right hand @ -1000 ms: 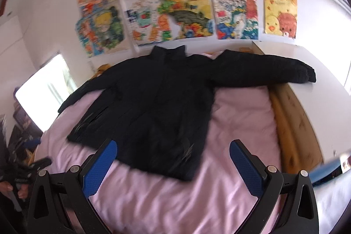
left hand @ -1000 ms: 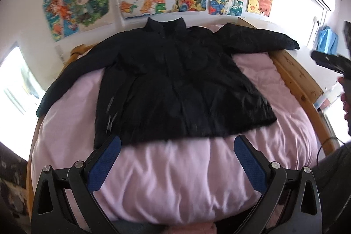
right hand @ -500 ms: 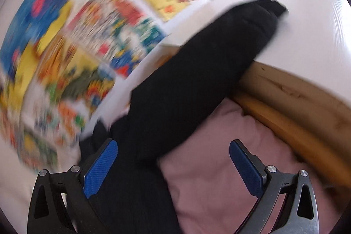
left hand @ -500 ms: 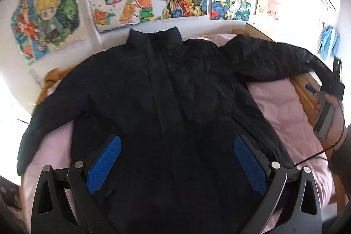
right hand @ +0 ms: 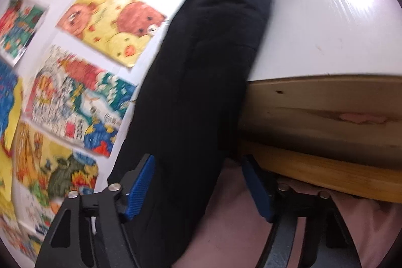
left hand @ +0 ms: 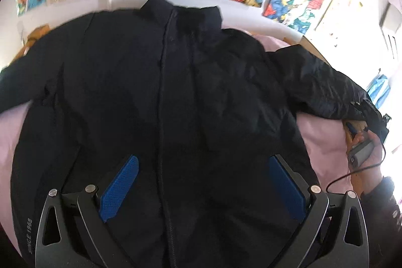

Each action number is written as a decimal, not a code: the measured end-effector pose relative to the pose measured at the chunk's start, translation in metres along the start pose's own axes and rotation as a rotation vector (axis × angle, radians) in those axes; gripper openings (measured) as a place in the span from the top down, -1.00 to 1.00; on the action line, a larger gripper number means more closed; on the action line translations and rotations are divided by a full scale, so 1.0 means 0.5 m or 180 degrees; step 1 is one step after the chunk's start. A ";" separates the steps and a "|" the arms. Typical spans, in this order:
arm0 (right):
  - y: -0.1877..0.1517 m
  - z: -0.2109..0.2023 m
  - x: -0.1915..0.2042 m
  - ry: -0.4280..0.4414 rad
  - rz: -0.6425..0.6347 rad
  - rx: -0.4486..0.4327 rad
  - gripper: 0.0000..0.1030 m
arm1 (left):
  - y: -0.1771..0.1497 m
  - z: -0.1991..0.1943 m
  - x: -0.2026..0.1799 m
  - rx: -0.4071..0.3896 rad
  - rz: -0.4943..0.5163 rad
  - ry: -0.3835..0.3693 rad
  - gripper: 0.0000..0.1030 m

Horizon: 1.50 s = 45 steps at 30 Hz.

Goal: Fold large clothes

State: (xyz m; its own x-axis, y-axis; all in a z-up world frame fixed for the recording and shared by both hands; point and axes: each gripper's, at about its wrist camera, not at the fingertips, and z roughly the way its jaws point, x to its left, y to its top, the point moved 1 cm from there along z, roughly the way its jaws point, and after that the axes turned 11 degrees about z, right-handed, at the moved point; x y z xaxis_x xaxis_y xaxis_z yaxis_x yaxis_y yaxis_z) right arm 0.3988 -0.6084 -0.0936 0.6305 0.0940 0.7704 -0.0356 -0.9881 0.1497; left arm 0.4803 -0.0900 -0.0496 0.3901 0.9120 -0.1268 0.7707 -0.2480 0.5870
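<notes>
The black jacket is lying spread on the pink bed. The left gripper is hovering wide open over its front. The right gripper is closing around its sleeve, not yet clamped.

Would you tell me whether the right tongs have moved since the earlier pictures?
Yes. The right tongs have come down toward the wooden bed rail and now straddle the jacket sleeve; their jaws have been closing around it.
</notes>
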 end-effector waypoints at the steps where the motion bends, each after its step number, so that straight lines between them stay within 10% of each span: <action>1: 0.001 0.010 0.001 0.0005 0.0047 -0.0006 -0.10 | -0.002 -0.002 0.004 0.0005 -0.0035 -0.0014 -0.97; 6: -0.008 0.010 0.047 0.0106 -0.0116 -0.0114 0.78 | 0.005 -0.033 0.031 -0.0055 -0.0072 0.0129 -0.97; 16: -0.142 -0.011 0.294 0.0156 -0.1213 -0.1031 0.85 | 0.014 -0.125 0.148 -0.0263 -0.0408 0.0359 -0.97; 24: -0.583 -0.085 0.508 0.0801 -0.4206 -0.1196 0.86 | -0.011 -0.187 0.294 -0.0522 -0.0945 0.0442 -0.97; 29: -0.922 -0.086 0.398 0.0854 -0.6524 -0.1027 0.86 | -0.044 -0.212 0.386 -0.0589 -0.1272 0.0527 -0.96; 33: -1.070 -0.042 0.256 0.0559 -0.7598 -0.0585 0.86 | -0.066 -0.216 0.435 -0.0738 -0.1386 0.0406 -0.96; 40: -1.099 0.010 0.170 0.0455 -0.7732 -0.0028 0.81 | -0.043 -0.132 0.435 -0.0803 -0.1008 -0.0241 -0.97; 45: -1.071 0.014 0.183 0.0483 -0.7481 0.0236 0.48 | 0.010 -0.024 0.443 -0.0429 -0.0907 -0.0165 -0.96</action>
State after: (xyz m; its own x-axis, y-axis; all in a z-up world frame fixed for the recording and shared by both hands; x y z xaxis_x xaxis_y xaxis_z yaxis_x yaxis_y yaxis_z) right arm 0.4810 -0.0715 -0.1078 -0.4967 0.6392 -0.5871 0.4040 0.7690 0.4954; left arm 0.5644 0.1146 -0.0652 0.1959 0.9198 -0.3399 0.7802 0.0638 0.6223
